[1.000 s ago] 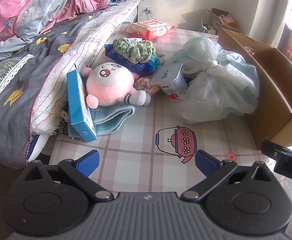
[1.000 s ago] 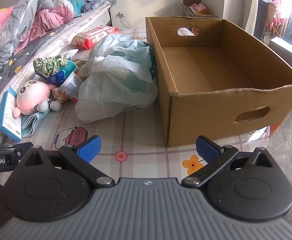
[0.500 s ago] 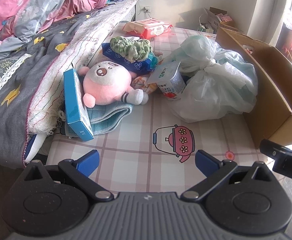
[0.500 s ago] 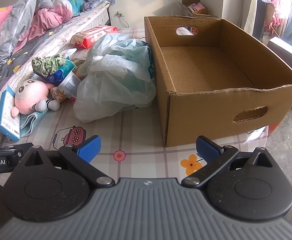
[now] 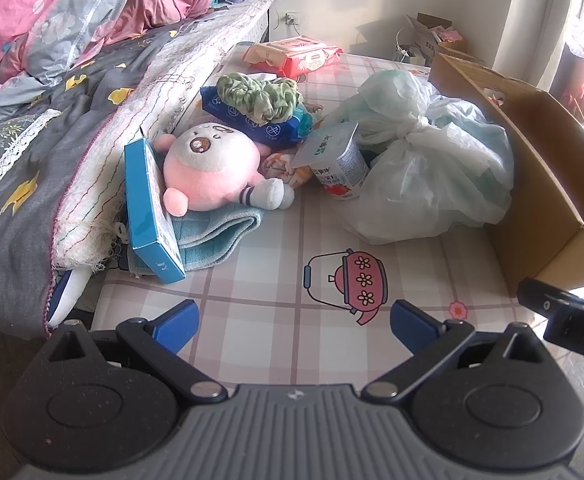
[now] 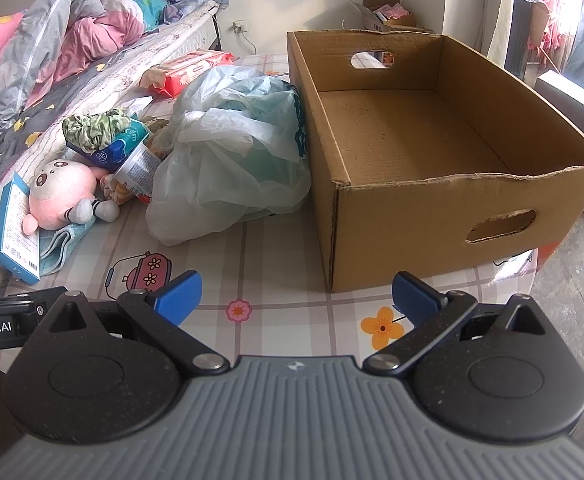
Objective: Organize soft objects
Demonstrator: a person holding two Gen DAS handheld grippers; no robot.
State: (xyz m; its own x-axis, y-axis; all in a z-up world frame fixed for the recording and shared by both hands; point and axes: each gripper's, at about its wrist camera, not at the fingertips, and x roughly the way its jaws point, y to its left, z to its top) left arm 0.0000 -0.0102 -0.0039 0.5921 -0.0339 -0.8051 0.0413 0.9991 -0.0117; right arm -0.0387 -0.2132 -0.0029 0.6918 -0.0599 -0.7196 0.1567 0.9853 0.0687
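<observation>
Where the counter point(image 5: 276, 292) met the bed point(image 5: 32, 140), a pink plush point(image 5: 208, 168) lay on a folded teal towel point(image 5: 220, 232), leaning against an upright blue box point(image 5: 148, 204). Just behind it, a green scrunchie point(image 5: 260, 96) sat on a blue tissue pack point(image 5: 252, 124). A tilted cup point(image 5: 335, 160) rested between the plush and a knotted plastic bag point(image 5: 423, 176), touching the bag. The bag pressed against the left wall of a cardboard box point(image 6: 443, 208), open at the top and bare inside. A red wipes pack point(image 5: 295, 54) lay farther back on the counter.

The left gripper point(image 5: 293, 320) hovered over the near edge of the counter, well apart from the plush, its blue fingers point(image 5: 178, 322) spread wide with nothing between them. The right gripper point(image 6: 295, 292) hung in front of the cardboard box, its fingers likewise apart and holding nothing.
</observation>
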